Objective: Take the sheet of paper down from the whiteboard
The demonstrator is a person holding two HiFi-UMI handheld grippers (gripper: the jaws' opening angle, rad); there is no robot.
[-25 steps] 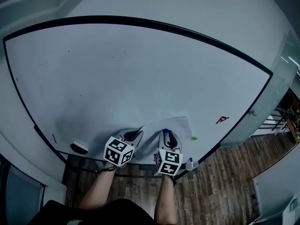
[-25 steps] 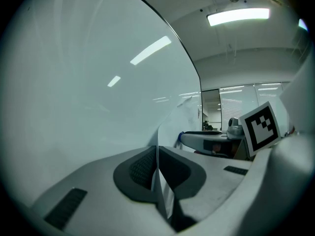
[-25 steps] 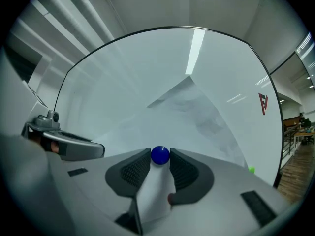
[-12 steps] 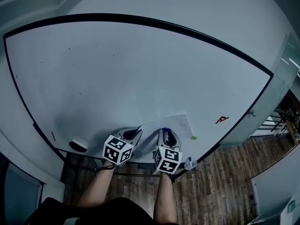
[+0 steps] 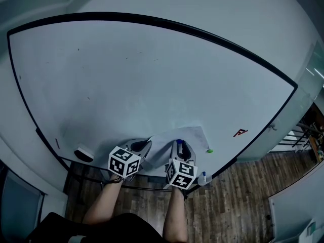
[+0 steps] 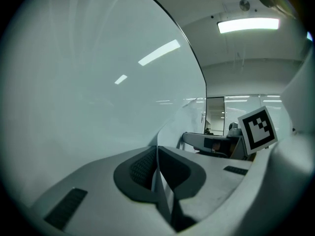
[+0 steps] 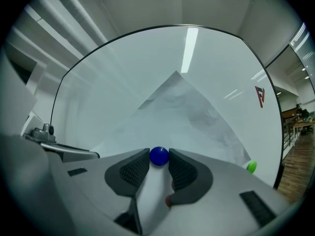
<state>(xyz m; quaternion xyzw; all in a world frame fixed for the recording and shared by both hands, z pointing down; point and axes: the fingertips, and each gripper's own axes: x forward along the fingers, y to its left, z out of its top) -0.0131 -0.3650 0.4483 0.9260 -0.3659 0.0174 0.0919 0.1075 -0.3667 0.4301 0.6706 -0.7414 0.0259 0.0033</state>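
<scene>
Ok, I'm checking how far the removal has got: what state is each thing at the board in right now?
sheet of paper: on the whiteboard, one edge pulled away and curving.
blue magnet: on the sheet, not yet pulled off.
green magnet: on the board at the sheet's corner.
left hand-held gripper: shut on the sheet's lifted edge.
right hand-held gripper: open, jaws have just been opening, blue magnet between their tips.

Blue magnet (image 7: 158, 156) between just-opened tongs (image 7: 158, 158), on paper (image 7: 192, 117)
</scene>
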